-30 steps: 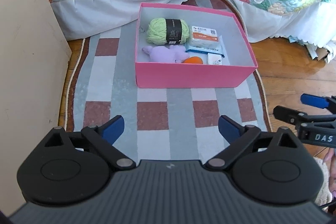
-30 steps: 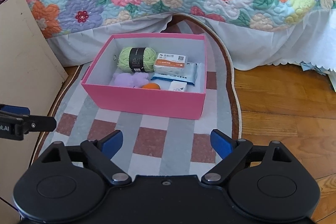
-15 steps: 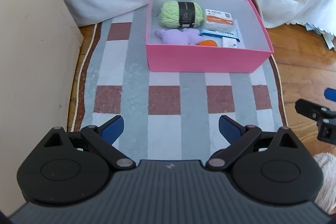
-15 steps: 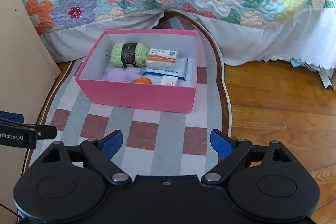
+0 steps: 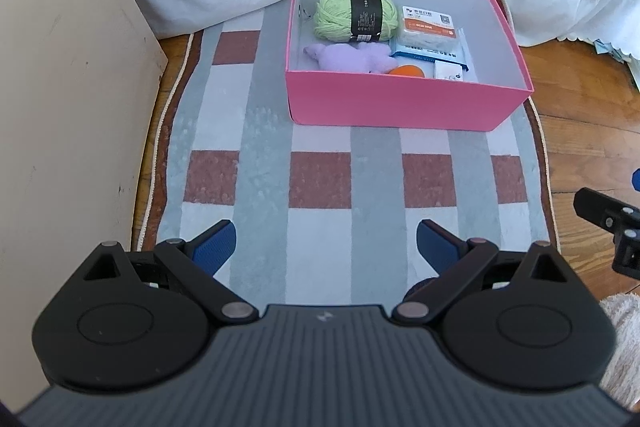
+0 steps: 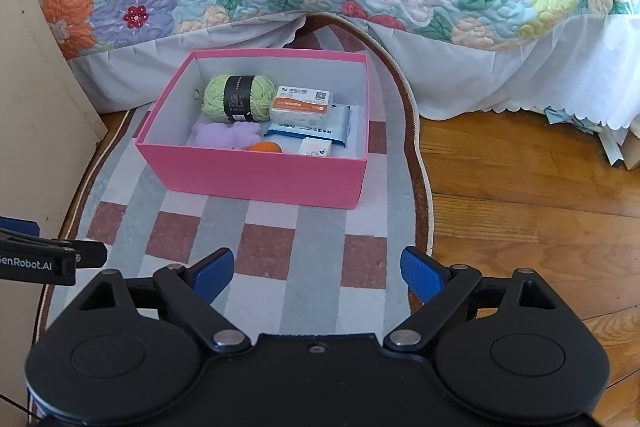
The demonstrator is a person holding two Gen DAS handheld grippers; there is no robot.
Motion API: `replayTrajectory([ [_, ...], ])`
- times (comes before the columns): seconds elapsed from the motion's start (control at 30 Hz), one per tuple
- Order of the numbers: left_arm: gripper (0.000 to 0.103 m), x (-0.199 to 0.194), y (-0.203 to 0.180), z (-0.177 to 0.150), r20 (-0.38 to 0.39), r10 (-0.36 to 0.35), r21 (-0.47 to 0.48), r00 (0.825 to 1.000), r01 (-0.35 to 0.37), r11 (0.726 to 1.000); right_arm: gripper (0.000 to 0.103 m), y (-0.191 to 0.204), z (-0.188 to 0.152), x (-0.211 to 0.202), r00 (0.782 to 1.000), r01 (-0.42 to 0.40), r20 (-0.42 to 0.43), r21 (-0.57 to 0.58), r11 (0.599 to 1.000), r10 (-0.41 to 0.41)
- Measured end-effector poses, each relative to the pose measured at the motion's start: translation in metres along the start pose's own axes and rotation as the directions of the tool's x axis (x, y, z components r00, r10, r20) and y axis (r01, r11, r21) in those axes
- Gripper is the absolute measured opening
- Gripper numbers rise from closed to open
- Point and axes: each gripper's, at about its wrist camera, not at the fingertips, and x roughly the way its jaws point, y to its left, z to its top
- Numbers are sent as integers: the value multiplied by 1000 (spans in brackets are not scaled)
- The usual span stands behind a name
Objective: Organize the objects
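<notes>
Judging by the rug [image 5: 320,195] lying bare, the yarn [image 5: 355,15], purple toy [image 5: 352,58] and packets sit inside the pink box [image 5: 400,103], while both the left gripper [image 5: 326,241] and right gripper [image 6: 318,269] hang spread and empty, so little seems left.

"genrobot.ai" stands in white on the left gripper [image 6: 52,259]; the packet labels are unreadable.
</notes>
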Motion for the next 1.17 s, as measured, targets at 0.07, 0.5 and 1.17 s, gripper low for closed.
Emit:
replayTrajectory([
  [0.07, 98, 0, 0, 0, 0, 2, 1, 1000, -2, 1000, 93, 0, 0, 1, 1000, 4, -4, -2, 1000, -4],
  [0.5, 98, 2, 2, -2, -3, 6, 5, 1000, -6, 1000, 93, 1, -1, 3, 1000, 21, -17, -17, 1000, -21],
  [1.17, 101, -5, 6, -3, 13, 29, 1, 999, -29, 1000, 93, 3, -2, 3, 999, 39, -31, -34, 999, -40],
])
